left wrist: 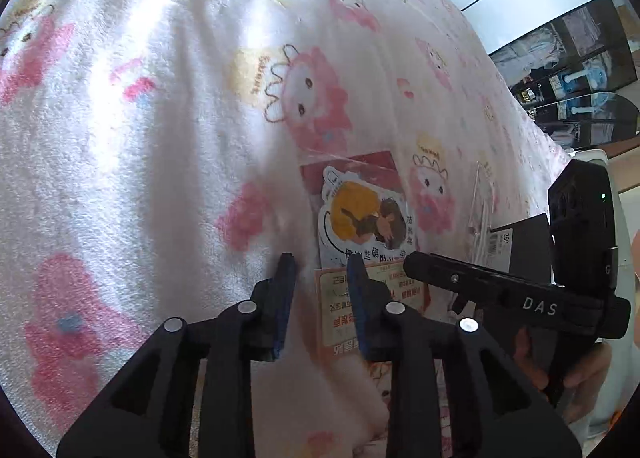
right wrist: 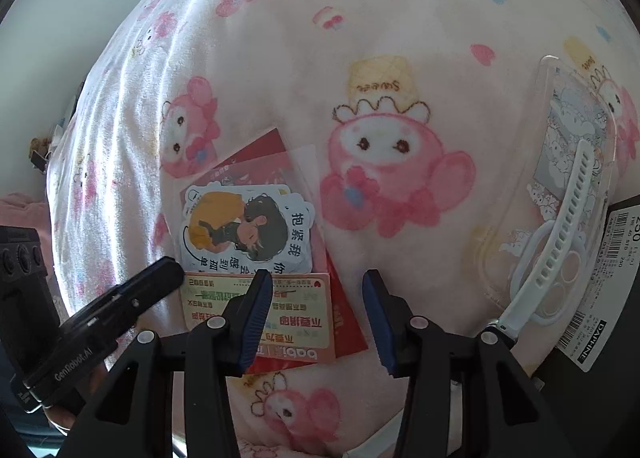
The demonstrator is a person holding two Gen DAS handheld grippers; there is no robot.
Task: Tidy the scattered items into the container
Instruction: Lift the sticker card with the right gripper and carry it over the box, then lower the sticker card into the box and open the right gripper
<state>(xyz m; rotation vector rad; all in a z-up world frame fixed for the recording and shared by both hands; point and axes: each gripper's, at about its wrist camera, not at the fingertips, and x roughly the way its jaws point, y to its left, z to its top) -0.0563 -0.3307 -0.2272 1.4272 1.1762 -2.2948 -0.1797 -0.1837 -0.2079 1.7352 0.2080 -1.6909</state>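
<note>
A small pile of flat items lies on the pink cartoon blanket (right wrist: 400, 57): a cartoon sticker (right wrist: 248, 225), a pink and green card (right wrist: 296, 318) and a red envelope (right wrist: 348, 322). My right gripper (right wrist: 316, 286) hovers just over the pile, open, its left finger above the card and nothing pressed between its pads. My left gripper (left wrist: 320, 270) is open too, jaws a little apart over the card's (left wrist: 340, 310) edge, below the sticker (left wrist: 364, 217). In the right wrist view the left gripper's body (right wrist: 132, 302) reaches in from the left, its tip at the card's left edge. A black shoebox (right wrist: 624, 298) sits at the right.
A clear phone case (right wrist: 560, 161) with a white strap (right wrist: 560, 238) across it lies on the blanket beside the shoebox. In the left wrist view the right gripper's body (left wrist: 500, 290) reaches in from the right, with the case (left wrist: 484, 197) and the box (left wrist: 524, 242) behind it. Dark shelves (left wrist: 568, 57) stand beyond the bed.
</note>
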